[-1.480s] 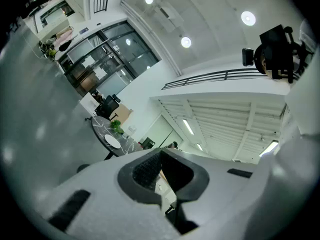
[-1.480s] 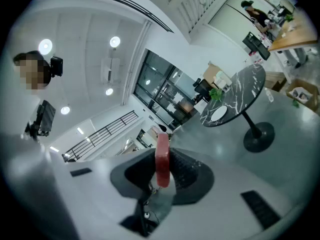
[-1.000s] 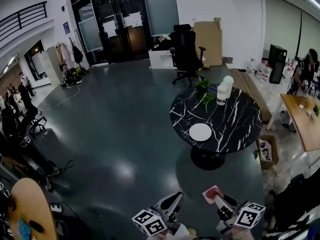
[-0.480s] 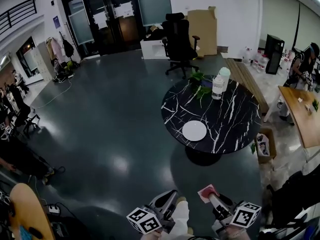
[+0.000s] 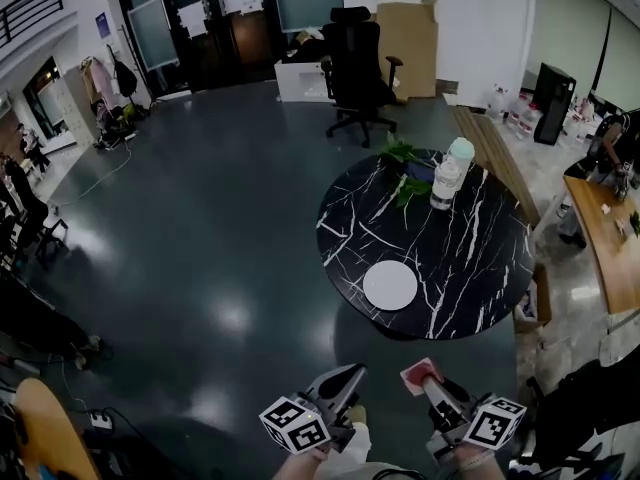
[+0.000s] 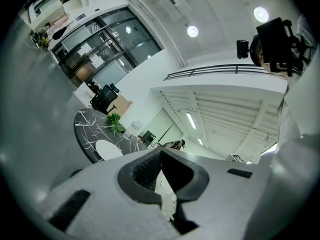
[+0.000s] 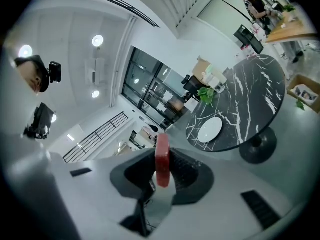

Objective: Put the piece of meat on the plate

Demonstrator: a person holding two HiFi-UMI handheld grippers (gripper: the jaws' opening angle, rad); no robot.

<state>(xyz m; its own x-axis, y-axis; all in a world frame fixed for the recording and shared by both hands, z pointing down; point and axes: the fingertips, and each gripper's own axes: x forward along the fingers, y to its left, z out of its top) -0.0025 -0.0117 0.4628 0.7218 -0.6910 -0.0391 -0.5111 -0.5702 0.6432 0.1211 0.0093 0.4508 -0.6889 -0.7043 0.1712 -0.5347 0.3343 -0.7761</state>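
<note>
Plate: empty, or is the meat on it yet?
Empty. The plate lies bare on the table; the right gripper holds the meat.

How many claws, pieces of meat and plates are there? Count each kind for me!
2 claws: left claw, right claw
1 piece of meat, red, in the right claw
1 plate, white, on the table
Total: 4

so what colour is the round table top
Black with white marble veining; the table shows best in the head view.
</note>
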